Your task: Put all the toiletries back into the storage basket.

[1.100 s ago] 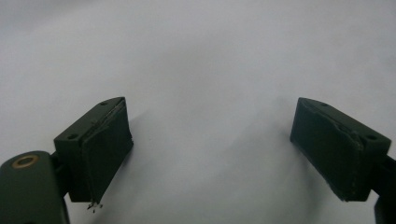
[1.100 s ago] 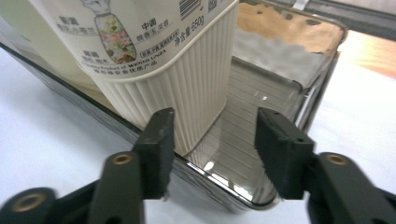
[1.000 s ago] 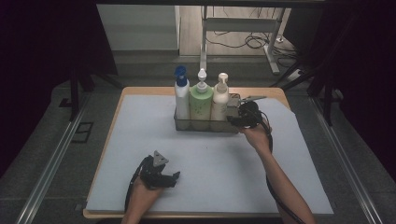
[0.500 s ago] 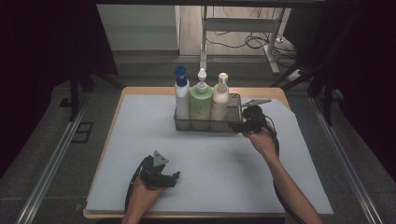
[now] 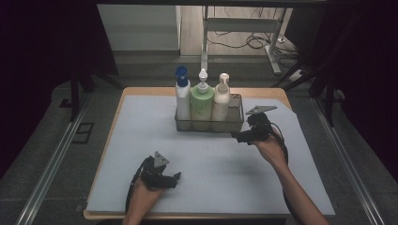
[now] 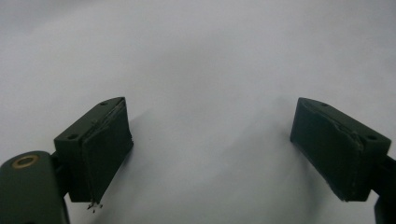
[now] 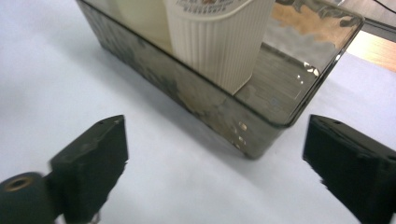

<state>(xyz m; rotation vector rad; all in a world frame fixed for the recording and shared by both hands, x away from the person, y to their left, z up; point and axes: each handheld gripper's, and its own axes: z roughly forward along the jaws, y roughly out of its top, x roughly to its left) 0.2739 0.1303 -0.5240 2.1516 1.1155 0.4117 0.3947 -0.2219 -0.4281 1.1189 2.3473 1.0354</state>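
1. High view: bottles fill the smoky clear tray, namely a blue-capped bottle, a green pump bottle and a cream pump bottle, all standing upright in a row. The right gripper sits just off the tray's near right corner, apart from it, with its tips turned toward the tray; the forearm slants in from the lower right. The left gripper rests low on the white mat, well apart from the tray, tips pointing right

2. Left gripper view: jaws stand wide apart, with bare mat between them

3. Right gripper view: jaws have just been opening and stand wide with nothing between them. The tray's corner lies just ahead, and the ribbed cream bottle stands inside, beyond it
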